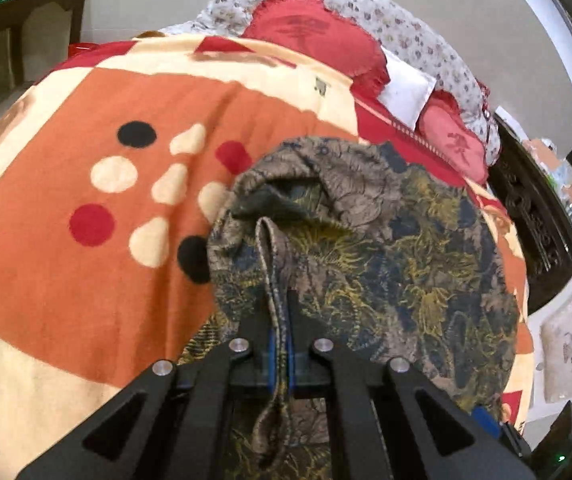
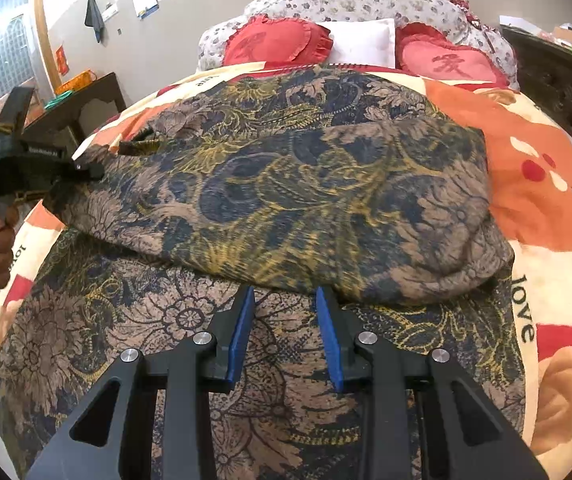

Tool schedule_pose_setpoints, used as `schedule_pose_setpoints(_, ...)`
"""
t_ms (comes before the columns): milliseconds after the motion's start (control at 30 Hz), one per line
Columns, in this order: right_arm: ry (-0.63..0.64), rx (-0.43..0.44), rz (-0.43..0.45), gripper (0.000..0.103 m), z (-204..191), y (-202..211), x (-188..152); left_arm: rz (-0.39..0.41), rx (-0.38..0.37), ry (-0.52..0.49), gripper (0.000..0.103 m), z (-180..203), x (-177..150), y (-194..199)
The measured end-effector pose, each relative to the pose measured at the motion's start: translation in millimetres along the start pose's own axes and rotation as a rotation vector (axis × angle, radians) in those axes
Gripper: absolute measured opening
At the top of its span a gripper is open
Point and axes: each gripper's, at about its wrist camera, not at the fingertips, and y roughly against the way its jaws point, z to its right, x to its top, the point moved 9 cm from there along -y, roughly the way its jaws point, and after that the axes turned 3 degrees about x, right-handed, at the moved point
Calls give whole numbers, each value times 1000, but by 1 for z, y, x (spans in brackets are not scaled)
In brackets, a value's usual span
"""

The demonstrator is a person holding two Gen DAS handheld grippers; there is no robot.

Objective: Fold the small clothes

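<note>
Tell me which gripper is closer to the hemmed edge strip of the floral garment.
Left. The left gripper is shut on the hemmed edge strip, pinching it between its pads. The right gripper is open above the spread floral garment, away from that strip.

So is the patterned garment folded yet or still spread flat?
Partly folded: one half of the patterned garment lies doubled over the lower layer, its hem pinched in the left hand-held gripper.
</note>
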Motion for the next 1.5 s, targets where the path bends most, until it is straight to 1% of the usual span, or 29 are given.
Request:
schedule_pose_setpoints(33, -2, 1, 0, 33, 0, 0, 0, 2, 22, -22, 5, 0, 0, -3)
schedule_pose_setpoints(100, -8, 4, 0, 33, 2, 1, 0, -3, 70, -59, 11, -1, -4, -8)
schedule_pose_setpoints(133, -13, 4, 1, 33, 2, 1, 1, -5, 75, -64, 11, -3, -6, -10)
schedule_pose_setpoints(200, -23, 6, 2, 33, 4, 1, 1, 4, 59, -47, 11, -6, -6, -10)
schedule_pose_setpoints(400, -33, 7, -3, 33, 5, 0, 0, -14, 6, -2, 12, -11, -4, -9)
schedule_pose_setpoints(433, -33, 7, -3, 33, 5, 1, 0, -2, 6, 6, 13, -12, -3, -5)
schedule_pose_setpoints(467, -34, 8, -2, 33, 5, 1, 0, 18, 7, 14, 21, -14, 0, 0)
schedule_pose_setpoints(500, -33, 7, -2, 33, 5, 1, 0, 35, 22, 15, 34, -15, 2, 4)
schedule_pose_setpoints(533, -33, 7, -2, 33, 5, 1, 0, 61, 54, 13, 39, -17, 5, 10)
schedule_pose_setpoints(567, -34, 6, 1, 33, 5, 1, 1, 104, 93, 4, 43, -17, 9, 18)
schedule_pose_setpoints(633, -53, -5, 28, 33, 9, 8, 5, 154, 99, -30, 43, -7, 12, 29)
schedule_pose_setpoints(667, -96, 12, 64, 33, 16, 18, 14, 166, 92, -67, 43, 4, 11, 31)
schedule_pose_setpoints(700, -124, 16, 101, 33, 23, 26, 20, 171, 96, -101, 43, 11, 10, 30)
schedule_pose_setpoints(733, -163, -8, 163, 33, 39, 37, 32, 172, 117, -158, 42, 22, 6, 26)
schedule_pose_setpoints(767, -185, -38, 190, 33, 52, 42, 40, 154, 135, -208, 38, 30, 1, 16)
schedule_pose_setpoints(800, -210, -81, 183, 29, 69, 40, 48, 133, 148, -229, 27, 34, -3, 8)
schedule_pose_setpoints(833, -221, -91, 157, 26, 78, 34, 52, 104, 172, -245, 23, 33, -9, -5)
schedule_pose_setpoints(867, -214, -72, 105, 20, 87, 19, 57, 82, 194, -247, 22, 30, -13, -15)
schedule_pose_setpoints(900, -196, -70, 69, 19, 91, 9, 57, 67, 210, -237, 22, 25, -17, -25)
schedule_pose_setpoints(933, -169, -75, 18, 16, 96, -4, 54, 93, 202, -232, 22, 23, -19, -26)
schedule_pose_setpoints(967, -129, -103, -27, 1, 104, -15, 48, 129, 209, -246, 21, 23, -21, -24)
schedule_pose_setpoints(1000, -116, -94, -17, 0, 106, -16, 46, 145, 220, -261, 22, 23, -24, -24)
schedule_pose_setpoints(1067, -130, -70, -11, 0, 110, -14, 36, 158, 236, -271, 22, 25, -25, -23)
schedule_pose_setpoints(1133, -130, -71, -10, 0, 110, -10, 29, 158, 221, -250, 22, 22, -24, -24)
schedule_pose_setpoints(1200, -166, -58, -4, 0, 115, -4, 21, 160, 202, -231, 21, 20, -25, -24)
schedule_pose_setpoints(1267, -231, -63, -28, 0, 129, -4, 10, 159, 197, -228, 21, 18, -25, -23)
schedule_pose_setpoints(1333, -290, -31, -32, 0, 140, -3, 9, 161, 201, -230, 22, 17, -25, -24)
schedule_pose_setpoints(1433, -243, -69, -76, 0, 133, -5, 13, 164, 206, -232, 22, 17, -24, -23)
schedule_pose_setpoints(1500, -269, -73, -96, 0, 135, -5, 12, 164, 197, -225, 22, 17, -25, -23)
